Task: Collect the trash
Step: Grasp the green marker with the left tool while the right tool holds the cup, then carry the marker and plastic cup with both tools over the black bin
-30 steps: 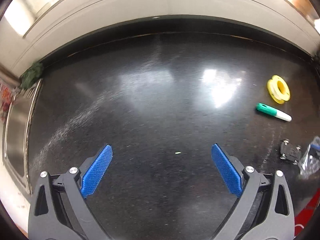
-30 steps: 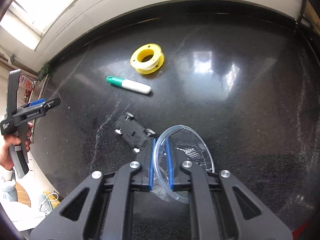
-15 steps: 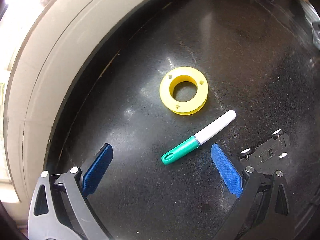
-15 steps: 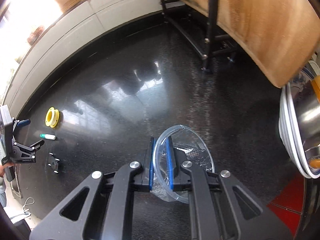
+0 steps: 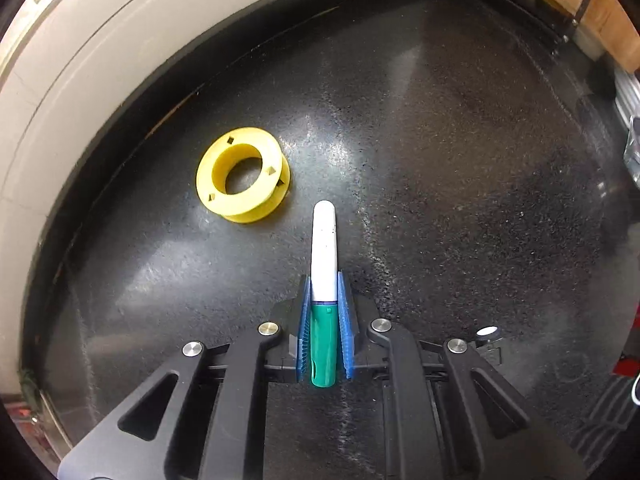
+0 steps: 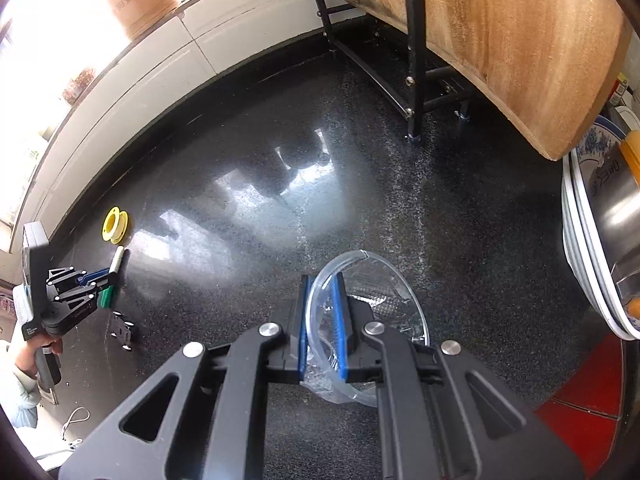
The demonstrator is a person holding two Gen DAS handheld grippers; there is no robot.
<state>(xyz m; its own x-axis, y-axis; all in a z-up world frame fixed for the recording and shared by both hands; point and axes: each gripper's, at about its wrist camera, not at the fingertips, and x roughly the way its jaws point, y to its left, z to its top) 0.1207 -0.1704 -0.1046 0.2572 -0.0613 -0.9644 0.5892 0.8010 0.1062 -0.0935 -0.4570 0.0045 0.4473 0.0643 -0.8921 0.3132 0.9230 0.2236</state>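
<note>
A: Cataloguing, left first: marker (image 5: 323, 280), light, stiff, smooth, best taken mid-barrel. Location?
B: Clamped lengthwise in the left tongs (image 5: 324, 292), low over the worktop (image 5: 460, 200).
A: Right?
B: Clear plastic lid (image 6: 372, 304), thin, flexible; rim pinched in the right tongs (image 6: 320, 284), held above the worktop.

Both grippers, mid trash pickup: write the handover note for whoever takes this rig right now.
Left gripper: shut on the marker, which lies on the black counter.
Right gripper: shut on the rim of the clear plastic cup.
Done: both pieces gripped.
Left: yellow spool beside the marker and the small black wheeled part still lie loose. No bin in view.
</note>
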